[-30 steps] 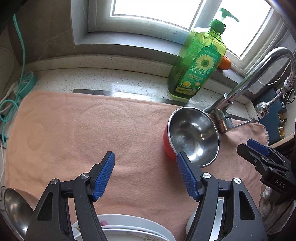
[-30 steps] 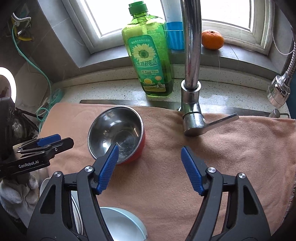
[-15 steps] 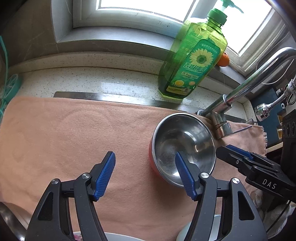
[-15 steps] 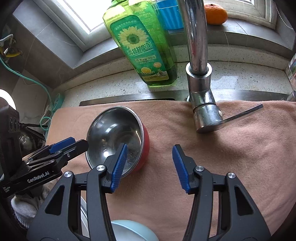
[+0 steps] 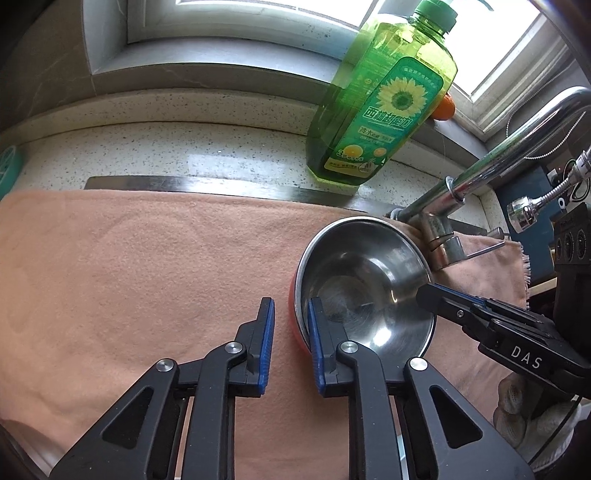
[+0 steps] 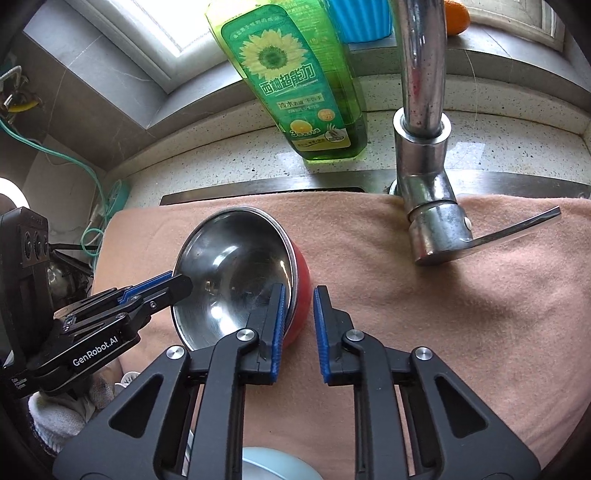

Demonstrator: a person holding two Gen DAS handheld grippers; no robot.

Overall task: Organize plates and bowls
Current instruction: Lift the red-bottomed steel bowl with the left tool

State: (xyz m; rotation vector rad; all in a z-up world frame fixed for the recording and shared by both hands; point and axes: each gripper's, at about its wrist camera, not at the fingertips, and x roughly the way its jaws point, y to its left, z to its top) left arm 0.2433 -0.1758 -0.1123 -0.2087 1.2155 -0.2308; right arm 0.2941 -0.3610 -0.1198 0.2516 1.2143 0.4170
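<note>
A peach towel [image 5: 140, 266] covers the desk below a window sill, with speckled stone [image 5: 184, 155] and a steel strip between towel and wall. A green soap bottle [image 5: 380, 110] stands on the stone beside the tap [image 6: 424, 177].

The bowl [image 5: 365, 280], steel inside and red outside, sits on the towel near the tap base. The left gripper [image 5: 291, 317] has just been closing; its fingers straddle the near-left rim, one inside, one outside, pinching the wall. The right gripper [image 6: 299, 306] has likewise just been closing and pinches the rim on the opposite side the same way.

Whether the pads press fully on the red wall is hard to make out, since the rim hides the contact.

Only the right view shows a blue cup [image 6: 362, 18] on the sill, green cables [image 6: 92, 184] at left and a pale blue dish [image 6: 273, 465] cut off at the bottom edge. An orange [image 5: 443, 109] peeks out behind the bottle in the left view. Each view shows the other gripper reaching the bowl from the side, with a white glove [image 5: 532, 417] below it.
</note>
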